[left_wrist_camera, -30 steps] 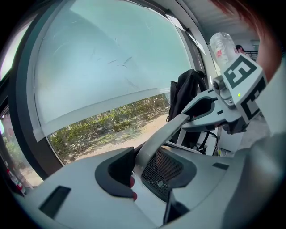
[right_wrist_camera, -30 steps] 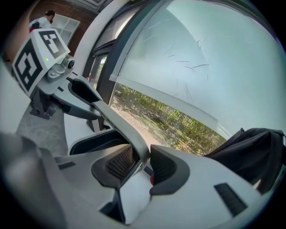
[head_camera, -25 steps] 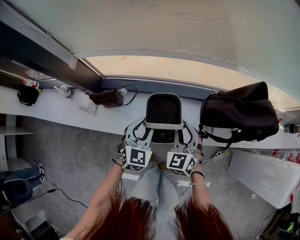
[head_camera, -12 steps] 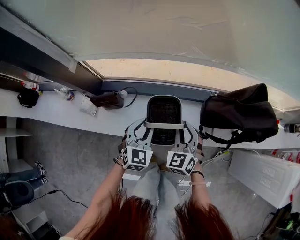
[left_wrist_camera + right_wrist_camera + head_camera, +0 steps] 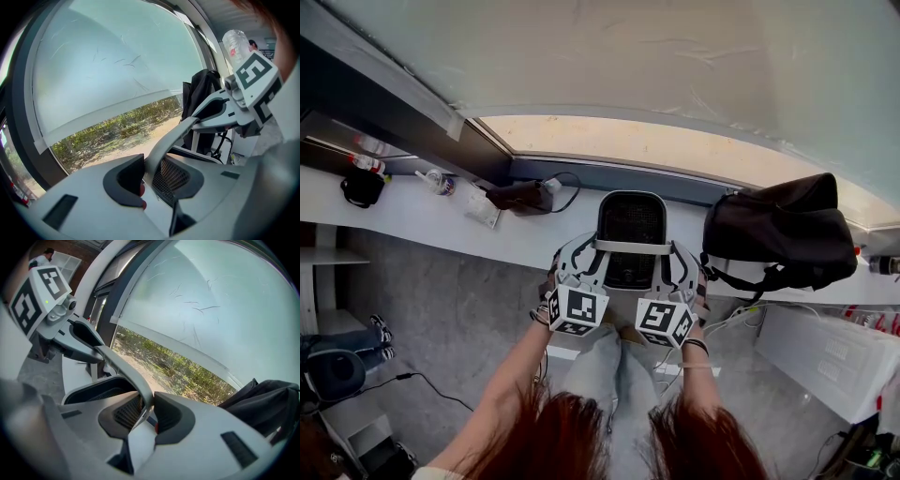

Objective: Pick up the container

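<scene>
The container is a grey tub with black mesh walls, and it stands on the white ledge under the window. Its grey handle arches across the near side. My left gripper is at the handle's left end and my right gripper at its right end. In the left gripper view the handle band runs between the jaws of that gripper, against one pad, with mesh at the other. The right gripper holds the band the same way. Both pairs of jaws have just been closing.
A black bag slumps on the ledge just right of the container. A black pouch with a cable lies to its left, with small bottles further left. A white box sits on the floor at lower right.
Both grippers stay at the handle's ends and the container stands where it was. Only the whole picture has shifted a little with the head.
</scene>
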Available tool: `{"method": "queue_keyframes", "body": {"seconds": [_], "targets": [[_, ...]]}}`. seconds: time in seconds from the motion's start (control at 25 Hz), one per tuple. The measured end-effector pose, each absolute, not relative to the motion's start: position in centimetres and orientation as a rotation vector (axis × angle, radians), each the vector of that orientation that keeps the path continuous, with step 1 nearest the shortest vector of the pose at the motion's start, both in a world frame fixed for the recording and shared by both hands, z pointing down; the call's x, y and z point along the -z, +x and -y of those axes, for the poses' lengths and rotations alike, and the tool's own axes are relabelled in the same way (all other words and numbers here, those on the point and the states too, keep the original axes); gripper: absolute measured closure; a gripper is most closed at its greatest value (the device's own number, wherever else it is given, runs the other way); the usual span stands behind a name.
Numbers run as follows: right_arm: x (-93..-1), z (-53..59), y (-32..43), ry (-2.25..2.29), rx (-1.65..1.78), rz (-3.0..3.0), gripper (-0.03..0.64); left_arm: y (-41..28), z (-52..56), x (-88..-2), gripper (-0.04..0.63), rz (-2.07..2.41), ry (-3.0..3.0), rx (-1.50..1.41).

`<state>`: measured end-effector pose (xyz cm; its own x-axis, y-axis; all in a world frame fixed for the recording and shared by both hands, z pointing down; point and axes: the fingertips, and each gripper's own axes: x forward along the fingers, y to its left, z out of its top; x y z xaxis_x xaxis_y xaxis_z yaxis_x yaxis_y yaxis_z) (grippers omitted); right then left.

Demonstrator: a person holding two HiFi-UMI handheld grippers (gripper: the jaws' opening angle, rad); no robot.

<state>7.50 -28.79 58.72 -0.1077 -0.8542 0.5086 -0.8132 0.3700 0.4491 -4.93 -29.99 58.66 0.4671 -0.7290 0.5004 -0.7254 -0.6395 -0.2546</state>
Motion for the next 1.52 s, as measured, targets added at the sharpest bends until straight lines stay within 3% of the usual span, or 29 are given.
{"method": "queue_keyframes", "body": {"seconds": [0.76, 1.52], "targets": [[-55.3, 26.6, 7.8, 1.448, 0.049, 1.949, 0.534, -4.7, 27.3, -54.8, 0.485, -1.421, -2.653, 0.908], [-46.0, 23.1, 9.7, 1.509, 0.171, 1.983, 0.540, -2.8, 24.1, -45.0, 0.485, -1.490, -2.586, 0.756]]}}
